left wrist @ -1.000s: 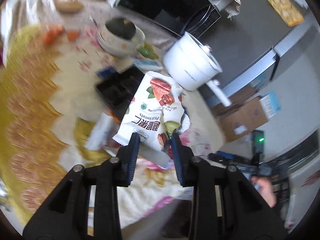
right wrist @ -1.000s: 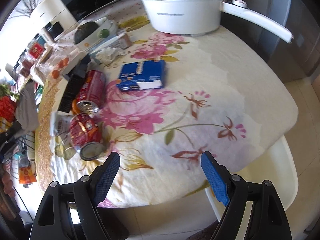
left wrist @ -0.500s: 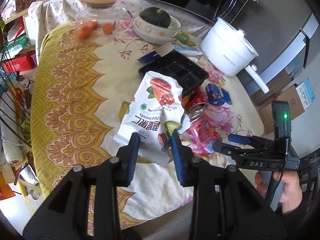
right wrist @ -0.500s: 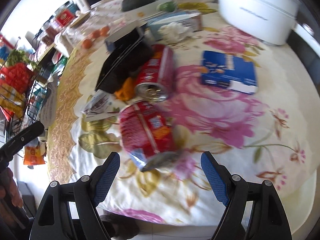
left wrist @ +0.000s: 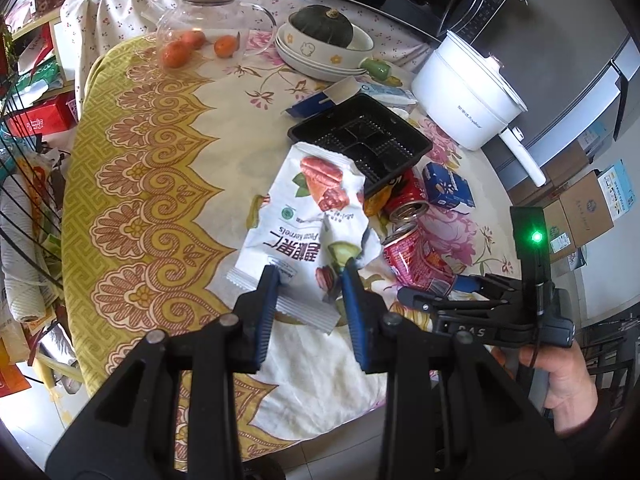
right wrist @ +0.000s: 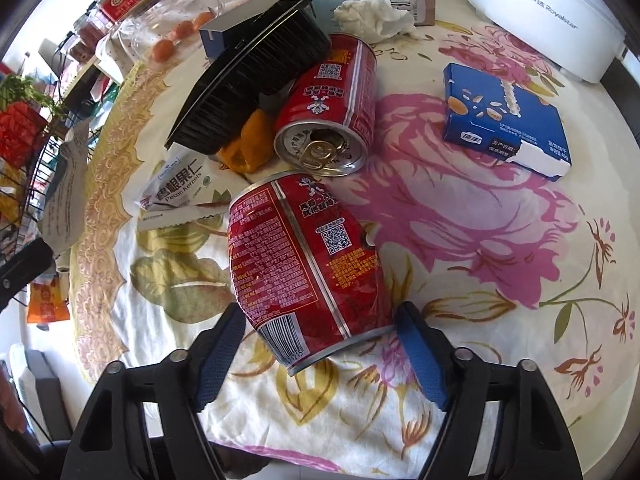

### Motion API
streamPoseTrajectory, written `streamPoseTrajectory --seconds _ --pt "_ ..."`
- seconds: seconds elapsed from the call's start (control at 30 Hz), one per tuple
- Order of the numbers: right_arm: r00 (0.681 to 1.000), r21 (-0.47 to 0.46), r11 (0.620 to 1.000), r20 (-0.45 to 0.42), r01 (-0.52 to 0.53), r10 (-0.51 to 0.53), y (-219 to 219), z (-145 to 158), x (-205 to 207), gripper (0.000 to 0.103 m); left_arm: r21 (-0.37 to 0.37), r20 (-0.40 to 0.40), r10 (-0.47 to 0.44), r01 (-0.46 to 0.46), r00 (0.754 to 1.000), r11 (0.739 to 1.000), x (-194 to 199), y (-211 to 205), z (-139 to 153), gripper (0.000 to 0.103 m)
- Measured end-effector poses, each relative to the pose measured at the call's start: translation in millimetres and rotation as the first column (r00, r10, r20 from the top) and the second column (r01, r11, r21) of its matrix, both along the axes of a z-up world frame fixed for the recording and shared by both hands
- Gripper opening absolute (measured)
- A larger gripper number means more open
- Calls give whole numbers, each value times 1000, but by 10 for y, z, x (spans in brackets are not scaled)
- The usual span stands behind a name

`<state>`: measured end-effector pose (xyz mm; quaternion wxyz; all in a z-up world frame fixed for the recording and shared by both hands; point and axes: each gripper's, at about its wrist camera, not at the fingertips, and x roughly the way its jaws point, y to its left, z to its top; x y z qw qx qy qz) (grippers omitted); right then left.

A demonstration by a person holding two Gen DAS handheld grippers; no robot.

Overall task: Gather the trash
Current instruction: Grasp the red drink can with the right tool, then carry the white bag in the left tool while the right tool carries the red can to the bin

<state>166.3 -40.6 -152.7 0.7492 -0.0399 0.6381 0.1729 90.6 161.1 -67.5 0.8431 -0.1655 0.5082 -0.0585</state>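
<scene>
My left gripper [left wrist: 310, 284] is partly closed around the near end of a white snack bag [left wrist: 304, 216] lying on the tablecloth; I cannot tell if the pads touch it. My right gripper [right wrist: 320, 324] is open, its fingers on either side of the bottom end of a dented red can [right wrist: 304, 264], also seen in the left wrist view [left wrist: 416, 256]. A second red can [right wrist: 332, 116] lies behind it, leaning on a black plastic tray [right wrist: 256, 76]. A blue carton [right wrist: 504, 120] and a crumpled tissue [right wrist: 376, 16] lie farther back.
A white electric pot [left wrist: 464, 92] stands at the back right. A bowl stack with a squash [left wrist: 324, 44] and a glass jar with oranges [left wrist: 208, 28] stand at the back. Orange peel [right wrist: 248, 144] lies under the tray. The table edge is close to both grippers.
The left gripper swung back over the table and settled at the snack bag. The right gripper moved left and forward until the dented can sits between its open fingers.
</scene>
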Motion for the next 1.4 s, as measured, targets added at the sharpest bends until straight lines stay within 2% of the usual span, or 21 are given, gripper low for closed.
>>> streamPoseTrajectory --seconds 0.07,0.33,0.5,0.97,1.4 --pt "1000 -13 1000 5 -9 10 20 3 -6 66 -1 0 -2 2 1000 1000 4 -20 2 35" --pt "999 -34 999 47 -16 17 -25 150 -122 63 12 7 -15 15 1000 1000 20 -152 30 35" --pt "997 -33 999 77 -13 15 -209 297 -175 62 25 8 -45 45 999 999 57 -312 43 35" --pt "989 -46 995 119 89 -83 -1231 528 -308 61 54 10 -182 181 983 982 239 -1140 45 35" --pt "969 -42 977 139 210 -203 -2249 665 -577 61 95 -5 -339 338 941 936 356 -2092 -39 35"
